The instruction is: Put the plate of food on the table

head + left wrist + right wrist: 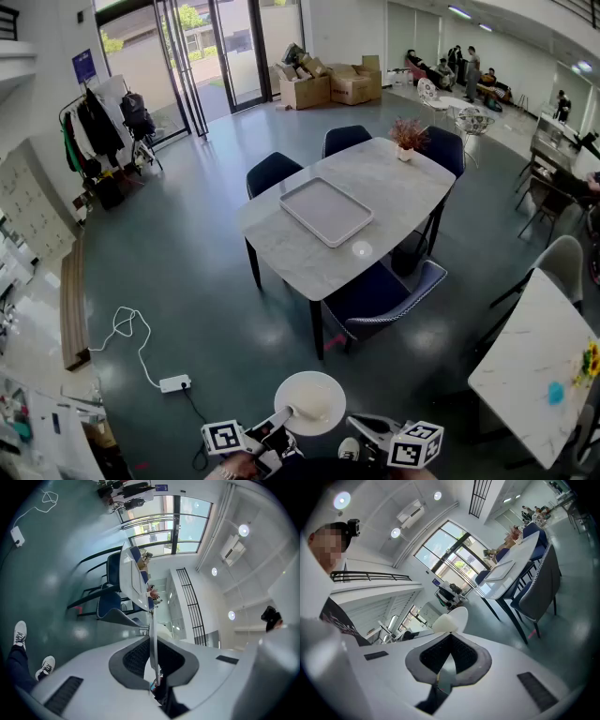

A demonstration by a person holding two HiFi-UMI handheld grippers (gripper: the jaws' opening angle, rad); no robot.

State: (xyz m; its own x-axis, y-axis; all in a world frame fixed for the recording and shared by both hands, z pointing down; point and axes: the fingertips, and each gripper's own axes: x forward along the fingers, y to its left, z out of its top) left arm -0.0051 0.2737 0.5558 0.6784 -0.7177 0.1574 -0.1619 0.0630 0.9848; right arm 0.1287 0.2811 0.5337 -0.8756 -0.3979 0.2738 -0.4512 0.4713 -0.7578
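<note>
A white plate (310,402) with pale food on it, hard to make out, hangs low over the floor in the head view, well short of the marble table (394,192). My left gripper (281,418) is shut on the plate's left rim. In the left gripper view the plate (151,625) runs edge-on between the closed jaws of that gripper (153,645). My right gripper (353,424) sits just right of the plate, shut with nothing in it. In the right gripper view, its tips (451,634) meet below the plate (449,618).
On the table lie a grey tray (326,211) and a small potted plant (407,136). Dark blue chairs (380,292) ring it. A power strip (175,382) with a white cable lies on the floor at left. A second pale table (530,366) stands at right.
</note>
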